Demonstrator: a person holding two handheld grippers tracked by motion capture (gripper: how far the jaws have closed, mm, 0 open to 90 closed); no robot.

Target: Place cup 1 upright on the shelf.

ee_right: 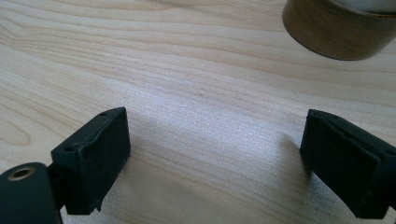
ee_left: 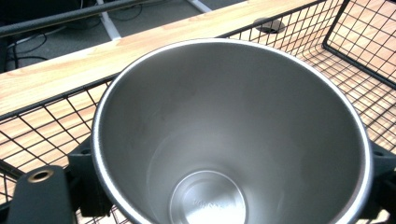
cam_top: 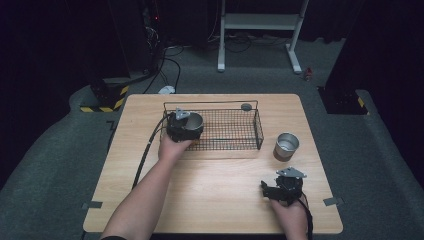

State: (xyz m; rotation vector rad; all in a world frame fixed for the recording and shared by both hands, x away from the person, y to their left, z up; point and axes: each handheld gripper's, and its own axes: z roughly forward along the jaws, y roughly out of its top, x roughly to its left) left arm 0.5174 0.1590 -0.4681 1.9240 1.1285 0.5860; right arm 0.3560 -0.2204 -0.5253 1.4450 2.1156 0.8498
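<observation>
I see a second steel cup (cam_top: 286, 145) standing on my pale wooden table (cam_top: 215, 200), white metal stand (cam_top: 260, 30) behind, grey carpet (cam_top: 50, 165) around

No text can be read anywhere. The inside bottom of the steel cup (ee_left: 208, 198) in the left gripper view bears a faint stamped mark, perhaps lettering, but it is too blurred to make out.

The table (cam_top: 215, 190) is evenly lit from overhead while the room behind lies in near darkness. The steel cup (ee_left: 233, 140) shows soft glare on its inner wall, its near rim slightly blurred. The black pads (ee_right: 95, 154) cast faint, soft shadows on sharp wood grain.
</observation>
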